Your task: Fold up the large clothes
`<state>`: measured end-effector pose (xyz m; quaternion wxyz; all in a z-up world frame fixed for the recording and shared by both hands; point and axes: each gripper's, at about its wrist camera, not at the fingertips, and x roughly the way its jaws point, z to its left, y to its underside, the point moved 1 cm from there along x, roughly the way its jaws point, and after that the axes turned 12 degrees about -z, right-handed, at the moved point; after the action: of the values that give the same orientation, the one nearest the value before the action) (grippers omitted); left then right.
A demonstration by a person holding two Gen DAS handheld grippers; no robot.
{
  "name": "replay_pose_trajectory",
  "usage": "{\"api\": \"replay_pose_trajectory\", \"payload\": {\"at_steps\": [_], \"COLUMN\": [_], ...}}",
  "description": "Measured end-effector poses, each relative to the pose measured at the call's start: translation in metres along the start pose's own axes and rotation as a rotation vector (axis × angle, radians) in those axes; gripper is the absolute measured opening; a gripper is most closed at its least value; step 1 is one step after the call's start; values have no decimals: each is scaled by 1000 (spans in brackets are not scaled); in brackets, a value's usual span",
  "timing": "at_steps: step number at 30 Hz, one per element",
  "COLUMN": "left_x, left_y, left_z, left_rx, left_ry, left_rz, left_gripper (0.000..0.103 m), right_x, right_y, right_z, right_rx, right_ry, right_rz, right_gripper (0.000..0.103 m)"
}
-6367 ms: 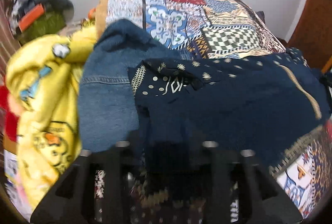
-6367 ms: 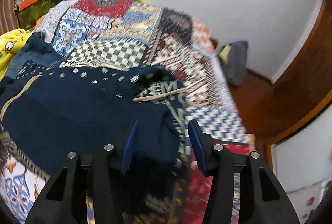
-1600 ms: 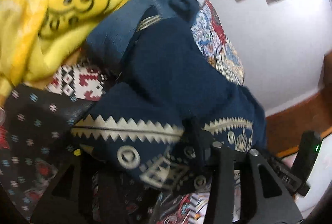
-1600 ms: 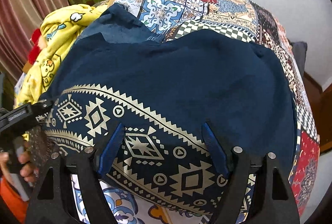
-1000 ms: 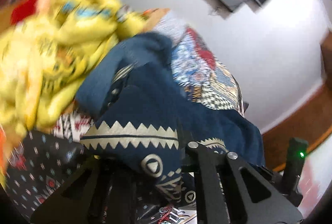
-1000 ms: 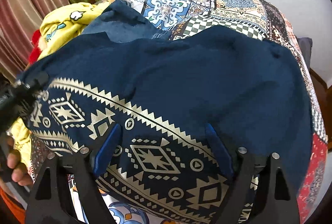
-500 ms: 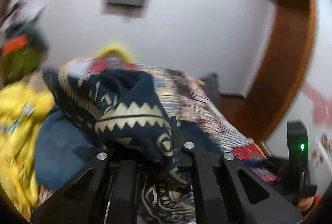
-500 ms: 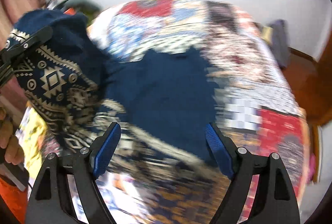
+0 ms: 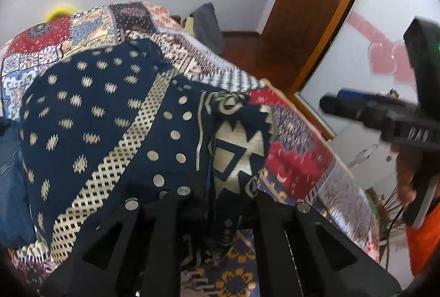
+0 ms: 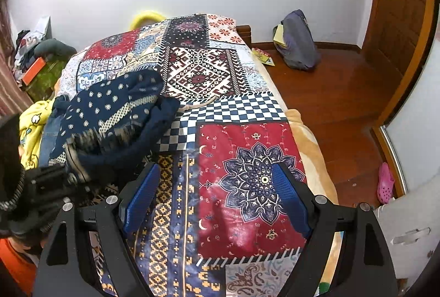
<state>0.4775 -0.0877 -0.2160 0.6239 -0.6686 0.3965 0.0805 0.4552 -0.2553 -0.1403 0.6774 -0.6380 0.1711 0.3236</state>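
Along the bed's (image 10: pixel 308 132) left edge, the left gripper (image 9: pixel 217 198), jaws clamped on the navy patterned garment (image 9: pixel 90 115), has swept it over into a fold, the right gripper (image 10: pixel 214 198) now gaping empty.

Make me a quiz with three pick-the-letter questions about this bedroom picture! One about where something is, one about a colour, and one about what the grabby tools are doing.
1. Where does the grey backpack sit?
A. On the wooden floor by the wall
B. On the bed
C. On the door handle

2. What colour are the pads of the right tool?
A. Red
B. Blue
C. Yellow

3. What is the left tool doing?
A. Open over the floor
B. Gripping a shoe
C. Shut on the navy patterned garment

Answers:
1. A, it stands on the floor beyond the bed's far corner.
2. B, both pads show blue, spread wide over the patchwork bedspread with nothing between them.
3. C, the cloth's edge is pinched between its fingers.
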Motion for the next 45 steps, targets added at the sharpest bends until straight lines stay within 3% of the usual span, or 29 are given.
{"api": "replay_pose_trajectory", "payload": {"at_steps": [2, 3, 4, 6, 9, 11, 14, 17, 19, 22, 24, 29, 34, 42, 45], "left_x": [-10, -15, -21, -34, -63, -81, -103, -110, -107, -92, -81, -87, -99, -122, -111], "left_y": [2, 3, 4, 4, 5, 5, 0, -7, -9, -1, 6, 31, 46, 21, 5], "left_z": [-3, -8, -9, -14, -15, -10, 10, 37, 61, 91, 106, 123, 128, 135, 145], "left_rx": [26, 37, 44, 44, 83, 121, 131, 97, 39, -41, -101, -213, -253, -191, -251], "left_ry": [-5, -5, -5, 13, -9, -95, -226, -319, -358, -362, -332, -247, -216, -300, -239], "left_rz": [-1, 2, 11, 33, -24, -62, -128, -152, -155, -97, -64, -75, -64, -104, -97], "left_gripper": [9, 17, 33, 53, 58, 66, 69, 81, 83, 83, 83, 88, 88, 88, 88], "right_x": [-2, -5, -5, -7, -9, -7, 3, 22, 36, 49, 59, 69, 61, 49, 60], "right_y": [-1, -2, -3, -6, -12, -16, -18, -13, -5, 9, 19, 44, 54, 29, 15], "right_z": [3, 5, 8, 16, 33, 46, 66, 84, 93, 99, 101, 90, 71, 60, 64], "right_rx": [-5, -7, -9, -15, -35, -57, -80, -109, -116, -112, -129, -149, -127, -63, -39], "right_ry": [-6, -16, -30, -59, -103, -124, -163, -173, -175, -201, -201, -160, -170, -258, -287], "right_rz": [-7, -11, -15, -31, -52, -68, -64, -37, -6, 42, 81, 126, 165, 136, 123], "right_gripper": [81, 81, 81, 81, 81, 81, 81, 81, 81, 81, 81, 81, 81, 81, 81]}}
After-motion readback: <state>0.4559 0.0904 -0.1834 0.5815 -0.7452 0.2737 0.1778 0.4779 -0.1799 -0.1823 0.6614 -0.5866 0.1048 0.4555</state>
